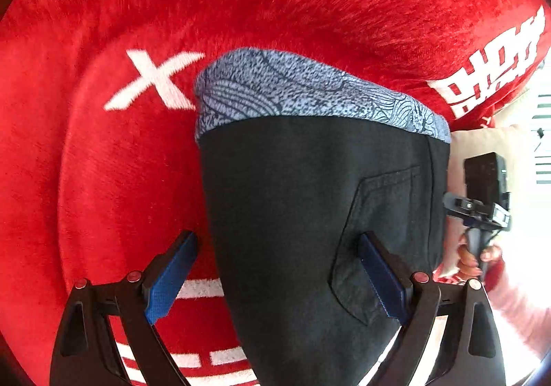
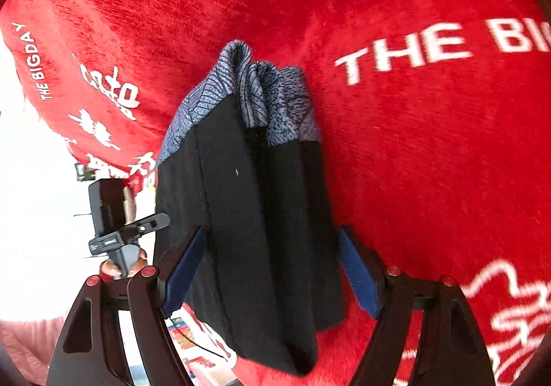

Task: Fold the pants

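Black pants with a blue patterned waistband lie folded on a red blanket. A back pocket faces up. My left gripper is open, its blue pads straddling the folded pants' left edge. In the right wrist view the same pants form a thick folded stack with the waistband bunched at the far end. My right gripper is open, one finger on each side of the stack. Each gripper shows in the other's view, the right one and the left one, hand-held.
The red plush blanket with white lettering covers the whole surface. Its edge drops off toward a bright area between the two grippers. A pale cushion lies beyond the blanket edge.
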Available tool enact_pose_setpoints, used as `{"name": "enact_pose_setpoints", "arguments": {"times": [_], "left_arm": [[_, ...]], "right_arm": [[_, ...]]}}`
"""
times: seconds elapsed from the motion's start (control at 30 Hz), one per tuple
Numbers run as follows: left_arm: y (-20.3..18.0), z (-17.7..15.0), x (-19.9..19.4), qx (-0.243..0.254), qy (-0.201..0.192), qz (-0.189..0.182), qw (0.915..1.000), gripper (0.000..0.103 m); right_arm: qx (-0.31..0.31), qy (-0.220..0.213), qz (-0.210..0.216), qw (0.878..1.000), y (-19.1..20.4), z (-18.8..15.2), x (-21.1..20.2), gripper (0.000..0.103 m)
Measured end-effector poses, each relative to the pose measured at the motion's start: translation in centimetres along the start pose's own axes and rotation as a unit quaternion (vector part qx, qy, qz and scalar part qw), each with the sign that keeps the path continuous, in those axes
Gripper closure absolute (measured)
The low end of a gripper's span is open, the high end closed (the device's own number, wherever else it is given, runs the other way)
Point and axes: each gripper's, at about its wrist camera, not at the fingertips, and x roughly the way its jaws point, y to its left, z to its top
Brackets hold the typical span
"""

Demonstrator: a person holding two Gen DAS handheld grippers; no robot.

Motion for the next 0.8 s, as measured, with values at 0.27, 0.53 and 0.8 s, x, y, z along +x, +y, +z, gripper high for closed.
{"name": "enact_pose_setpoints", "arguments": {"times": [0.27, 0.53, 0.8], "left_arm": [[-1.6, -0.8, -0.9, 0.007, -0.023, -0.001, 0.9997, 0.041], [-3.2, -1.7, -3.2, 0.003, -0.049, 0.003, 0.9988, 0.055], [-5.2, -4.5, -6.1, 0.006, -0.025, -0.014, 0.9996, 0.055]], "right_arm": [[0.016, -0.003, -0.008, 1.000, 0.9, 0.1, 0.3, 0.047], [0.025, -0.017, 0.008, 1.000, 2.6, -0.7, -1.1, 0.062], [0.030, -0.008, 0.023, 0.999, 4.5, -3.2, -3.0, 0.063]]}}
